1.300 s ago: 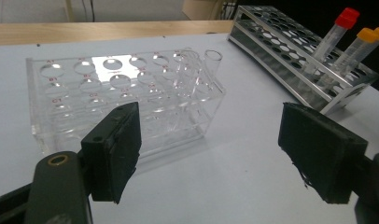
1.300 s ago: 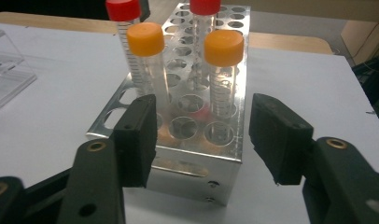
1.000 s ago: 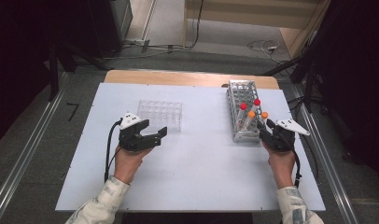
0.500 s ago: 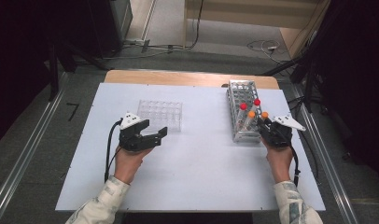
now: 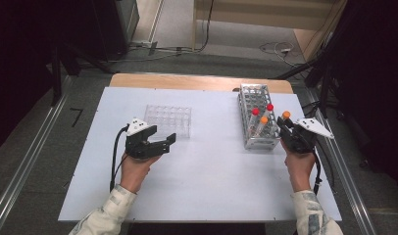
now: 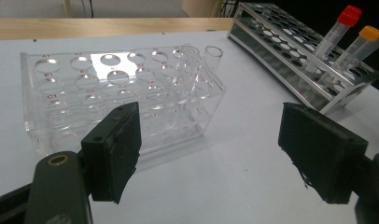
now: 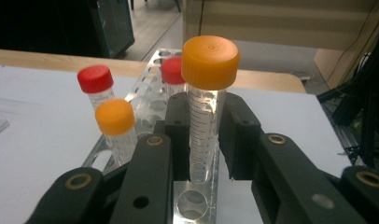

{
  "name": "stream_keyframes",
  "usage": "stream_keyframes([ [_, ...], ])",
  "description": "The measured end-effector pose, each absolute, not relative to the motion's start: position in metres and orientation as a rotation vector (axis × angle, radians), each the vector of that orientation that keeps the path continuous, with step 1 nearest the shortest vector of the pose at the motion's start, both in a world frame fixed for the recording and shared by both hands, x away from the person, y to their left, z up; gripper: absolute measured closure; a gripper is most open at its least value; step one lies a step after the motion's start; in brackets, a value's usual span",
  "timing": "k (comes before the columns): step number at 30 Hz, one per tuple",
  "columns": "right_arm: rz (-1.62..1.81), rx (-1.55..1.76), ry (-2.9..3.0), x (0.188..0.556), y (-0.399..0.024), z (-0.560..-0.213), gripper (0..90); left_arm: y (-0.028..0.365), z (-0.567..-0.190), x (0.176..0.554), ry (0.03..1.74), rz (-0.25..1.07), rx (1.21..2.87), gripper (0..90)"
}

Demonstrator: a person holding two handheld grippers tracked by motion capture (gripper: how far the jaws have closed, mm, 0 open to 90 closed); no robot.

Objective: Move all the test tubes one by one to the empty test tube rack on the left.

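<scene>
My right gripper (image 7: 204,140) is shut on an orange-capped tube (image 7: 206,116); its jaws have just been closing on it. The tube stands upright, its lower end just above a hole of the metal rack (image 7: 194,205). In the high view that gripper (image 5: 284,126) holds the tube (image 5: 286,115) at the near right corner of the rack (image 5: 251,95). Two red-capped tubes (image 7: 96,81) and another orange-capped one (image 7: 115,119) stand in the rack. My left gripper (image 5: 167,139) is open beside a clear plastic rack (image 5: 168,120), nothing between its jaws (image 6: 225,149).
Two uncapped clear tubes (image 6: 211,60) lean in the right end of the clear rack (image 6: 85,88). The white table top (image 5: 211,181) has free room between the hands. Its right edge (image 5: 329,186) runs close to my right hand.
The right gripper has closed on the orange-capped tube and risen a little with it. The left gripper has stayed where it was.
</scene>
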State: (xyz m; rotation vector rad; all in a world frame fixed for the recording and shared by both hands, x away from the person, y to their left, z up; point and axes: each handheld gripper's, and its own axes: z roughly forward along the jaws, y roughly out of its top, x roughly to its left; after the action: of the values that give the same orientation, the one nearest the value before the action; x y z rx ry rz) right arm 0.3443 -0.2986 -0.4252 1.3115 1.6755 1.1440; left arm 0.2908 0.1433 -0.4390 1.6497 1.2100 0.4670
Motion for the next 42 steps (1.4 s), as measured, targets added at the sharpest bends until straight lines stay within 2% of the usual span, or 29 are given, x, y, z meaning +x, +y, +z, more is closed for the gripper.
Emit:
stream_keyframes([
  [9, 1.222, 1.266, 1.659, 0.327, -0.302, -0.407, 71.7, 0.143, -0.439, 0.29, 1.207, 0.474, 1.658, 21.6],
  [22, 1.255, 1.241, 1.759, 0.301, -0.3, -0.405, 71.7, 0.138, -0.439, 0.288, 1.204, 0.485, 1.672, 21.7],
  [31, 1.305, 1.197, 1.842, 0.293, -0.282, -0.397, 71.7, 0.142, -0.437, 0.287, 1.211, 0.489, 1.657, 21.6],
  [42, 1.324, 1.125, 1.957, 0.289, -0.248, -0.405, 71.6, 0.14, -0.437, 0.287, 1.203, 0.486, 1.655, 21.6],
])
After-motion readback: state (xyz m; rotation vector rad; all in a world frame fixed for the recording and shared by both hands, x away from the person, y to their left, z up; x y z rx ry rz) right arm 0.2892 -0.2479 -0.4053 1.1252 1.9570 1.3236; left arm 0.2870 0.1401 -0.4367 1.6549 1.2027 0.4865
